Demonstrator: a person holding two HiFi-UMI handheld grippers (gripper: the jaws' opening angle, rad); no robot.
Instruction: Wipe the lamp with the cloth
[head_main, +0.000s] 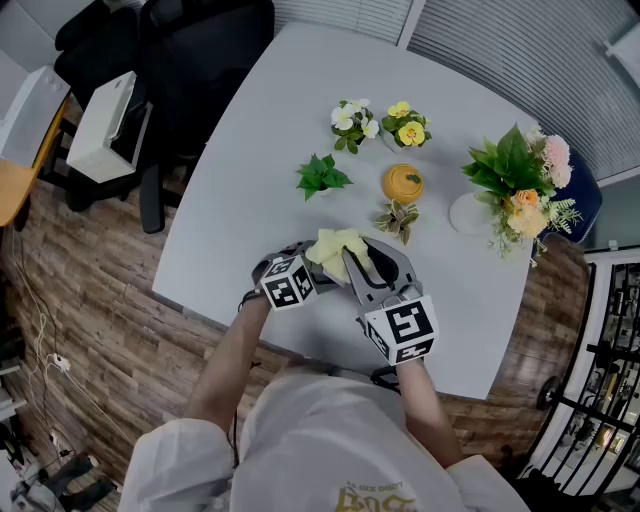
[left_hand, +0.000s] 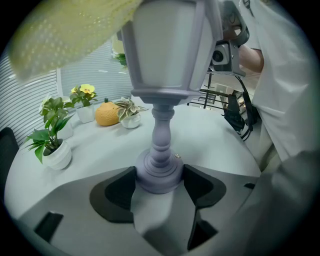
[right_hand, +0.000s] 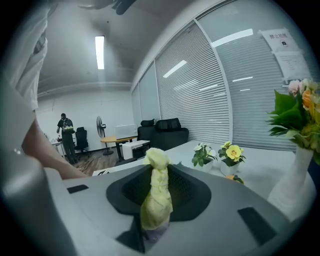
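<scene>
Both grippers busy: left gripper has its jaws clamped on the base of the lamp. Lamp stands upright nr table near edge, approx 7 o'clock of orange pot; right gripper pinches the yellow cloth, which lies over lamp top. Lamp looks rigid, top-heavy, prob. light: grip low at base. Cloth soft, limp.

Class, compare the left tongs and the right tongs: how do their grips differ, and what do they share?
The left tongs clasp the grey lamp by its round base; the right tongs pinch the yellow cloth. The left jaws stand apart round the base; the right jaws nearly meet. Both hold something.
</scene>
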